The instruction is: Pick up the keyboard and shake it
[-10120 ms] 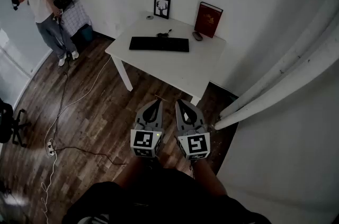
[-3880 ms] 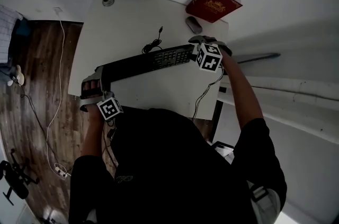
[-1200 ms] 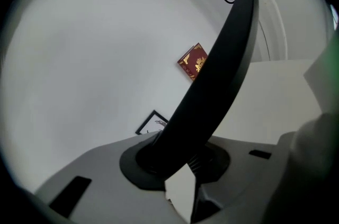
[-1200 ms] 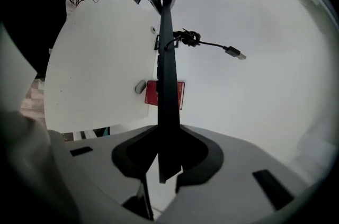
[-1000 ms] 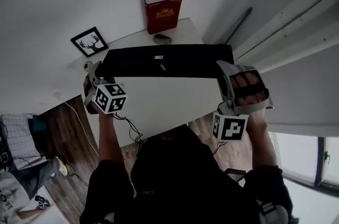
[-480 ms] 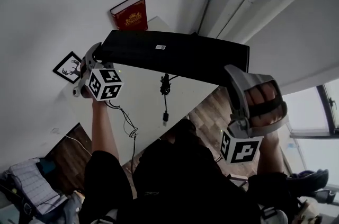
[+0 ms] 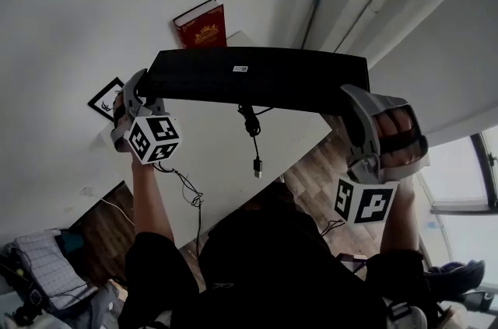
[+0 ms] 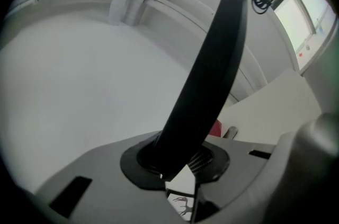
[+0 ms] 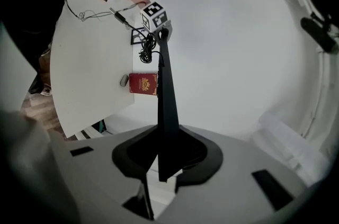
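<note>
The black keyboard is up in the air above the white table, its underside with a small white label facing the head view. My left gripper is shut on its left end and my right gripper on its right end. Its cable dangles from the middle, plug free. In the left gripper view the keyboard runs edge-on out of my left gripper. In the right gripper view the keyboard stretches away from my right gripper towards the left gripper's marker cube.
A red book and a framed deer picture lean on the wall at the table's back. A mouse lies by the book. White pipes run along the wall at right. Wooden floor shows beyond the table edge.
Both grippers have lifted the keyboard higher off the table. It was tilted down to the right half a second ago and now sits nearly level. The cable now hangs free.
</note>
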`<state>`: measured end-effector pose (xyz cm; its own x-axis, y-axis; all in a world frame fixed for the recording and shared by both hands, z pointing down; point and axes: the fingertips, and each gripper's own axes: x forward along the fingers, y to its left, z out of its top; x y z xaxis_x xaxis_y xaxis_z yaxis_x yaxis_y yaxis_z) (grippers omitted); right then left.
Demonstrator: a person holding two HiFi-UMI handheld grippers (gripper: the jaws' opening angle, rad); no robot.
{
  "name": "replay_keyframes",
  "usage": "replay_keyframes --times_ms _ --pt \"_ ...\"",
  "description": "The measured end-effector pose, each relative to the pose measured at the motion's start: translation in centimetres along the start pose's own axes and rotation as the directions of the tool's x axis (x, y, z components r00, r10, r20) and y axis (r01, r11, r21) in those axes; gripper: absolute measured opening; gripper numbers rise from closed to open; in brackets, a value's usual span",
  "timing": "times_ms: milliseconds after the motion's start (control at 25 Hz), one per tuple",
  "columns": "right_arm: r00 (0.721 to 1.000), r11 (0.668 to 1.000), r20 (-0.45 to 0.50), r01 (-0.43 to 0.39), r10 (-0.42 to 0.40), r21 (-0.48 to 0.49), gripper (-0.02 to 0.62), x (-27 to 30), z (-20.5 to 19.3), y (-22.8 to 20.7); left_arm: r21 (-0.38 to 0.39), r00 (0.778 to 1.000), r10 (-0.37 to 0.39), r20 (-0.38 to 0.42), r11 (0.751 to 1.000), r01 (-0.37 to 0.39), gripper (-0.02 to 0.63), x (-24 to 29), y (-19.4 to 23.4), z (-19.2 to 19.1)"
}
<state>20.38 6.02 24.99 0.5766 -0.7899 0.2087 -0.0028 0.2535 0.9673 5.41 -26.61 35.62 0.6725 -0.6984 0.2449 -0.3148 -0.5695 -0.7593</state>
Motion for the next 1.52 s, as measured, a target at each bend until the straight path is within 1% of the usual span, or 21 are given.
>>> replay_keyframes --times_ms 80,160,280,440,520,560,680,840,880,920,960,1000,1080,1160,1280,1320,1360,1400,1440,1480,1520 --pt "1.0 1.0 0.03 -0.009 0.008 0.021 0.1 2.0 -0.9 0.1 0.021 0.999 0.043 0.008 0.999 -0.043 0.078 -2.1 1.0 -0.4" --pt "0.997 1.0 0.071 -0.015 0.013 0.022 0.1 4.5 -1.0 0.1 0.031 0.996 0.091 -0.002 0.995 -0.091 0.078 -4.5 2.1 -1.2" --pt "0.992 0.999 0.123 -0.025 0.021 0.026 0.1 8.3 0.1 -0.1 0.052 0.987 0.153 -0.055 0.987 -0.15 0.078 -7.8 3.6 -2.6" --pt "0.991 1.0 0.131 -0.022 0.019 0.017 0.1 11.5 2.1 -0.9 0.088 0.965 0.233 -0.117 0.971 -0.224 0.078 -12.4 5.5 -3.2" --pt "0.987 1.0 0.157 -0.025 0.023 0.011 0.098 13.1 4.0 -1.5 0.111 0.945 0.281 -0.167 0.958 -0.265 0.08 -15.4 6.5 -3.6" --pt "0.983 1.0 0.184 -0.027 0.025 0.008 0.098 14.4 5.3 -1.6 0.125 0.931 0.306 -0.199 0.95 -0.286 0.08 -16.7 6.8 -4.0" --pt "0.955 1.0 0.295 -0.024 0.025 -0.006 0.098 19.1 9.2 -0.9 0.175 0.878 0.38 -0.291 0.923 -0.342 0.08 -19.5 6.9 -4.8" --pt "0.918 0.999 0.396 -0.04 0.034 0.006 0.098 21.8 12.7 -0.2 0.246 0.818 0.456 -0.351 0.888 -0.389 0.081 -23.2 6.3 -3.7" --pt "0.905 0.999 0.424 -0.046 0.037 0.01 0.098 22.5 13.7 0.1 0.262 0.801 0.472 -0.368 0.879 -0.398 0.081 -23.8 6.0 -3.5" --pt "0.889 0.999 0.456 -0.05 0.039 0.012 0.098 23.1 14.9 0.4 0.275 0.779 0.49 -0.392 0.87 -0.409 0.081 -24.5 5.6 -3.4" --pt "0.869 0.999 0.493 -0.049 0.037 0.011 0.098 23.4 16.4 0.6 0.284 0.75 0.509 -0.423 0.86 -0.423 0.081 -25.5 5.3 -3.4" --pt "0.846 0.999 0.532 -0.045 0.034 0.008 0.098 23.4 18.2 0.6 0.289 0.714 0.527 -0.461 0.85 -0.441 0.081 -26.8 5.0 -3.6" --pt "0.801 1.0 0.599 -0.025 0.023 -0.005 0.098 22.2 22.1 0.1 0.29 0.634 0.554 -0.54 0.829 -0.478 0.081 -30.0 5.1 -4.8" --pt "0.767 1.0 0.642 0.001 0.012 -0.02 0.098 20.1 25.2 -0.7 0.281 0.558 0.564 -0.609 0.811 -0.513 0.083 -32.9 5.6 -6.7" --pt "0.721 0.998 0.693 0.034 0.006 -0.043 0.098 16.7 27.6 -1.0 0.27 0.452 0.553 -0.7 0.791 -0.55 0.086 -35.9 5.9 -9.8" --pt "0.706 0.998 0.708 0.04 0.005 -0.047 0.098 15.5 28.0 -1.1 0.269 0.421 0.546 -0.725 0.786 -0.557 0.089 -36.6 6.0 -10.8" --pt "0.693 0.998 0.721 0.046 0.003 -0.048 0.098 14.3 28.2 -1.4 0.267 0.395 0.537 -0.746 0.784 -0.561 0.092 -37.2 6.2 -11.7" --pt "0.684 0.997 0.73 0.058 -0.003 -0.05 0.098 13.2 28.3 -1.8 0.264 0.377 0.527 -0.761 0.784 -0.563 0.095 -37.6 6.4 -12.6" --pt "0.677 0.995 0.736 0.078 -0.013 -0.054 0.098 12.2 28.2 -2.3 0.258 0.369 0.517 -0.772 0.786 -0.562 0.097 -37.9 6.6 -13.5" --pt "0.672 0.993 0.74 0.103 -0.026 -0.06 0.1 11.3 28.1 -2.8 0.252 0.368 0.507 -0.779 0.791 -0.558 0.098 -37.9 6.8 -14.3" --pt "0.67 0.989 0.741 0.129 -0.038 -0.066 0.1 10.7 27.7 -3.1 0.248 0.372 0.498 -0.783 0.799 -0.548 0.098 -37.5 6.8 -15.1"
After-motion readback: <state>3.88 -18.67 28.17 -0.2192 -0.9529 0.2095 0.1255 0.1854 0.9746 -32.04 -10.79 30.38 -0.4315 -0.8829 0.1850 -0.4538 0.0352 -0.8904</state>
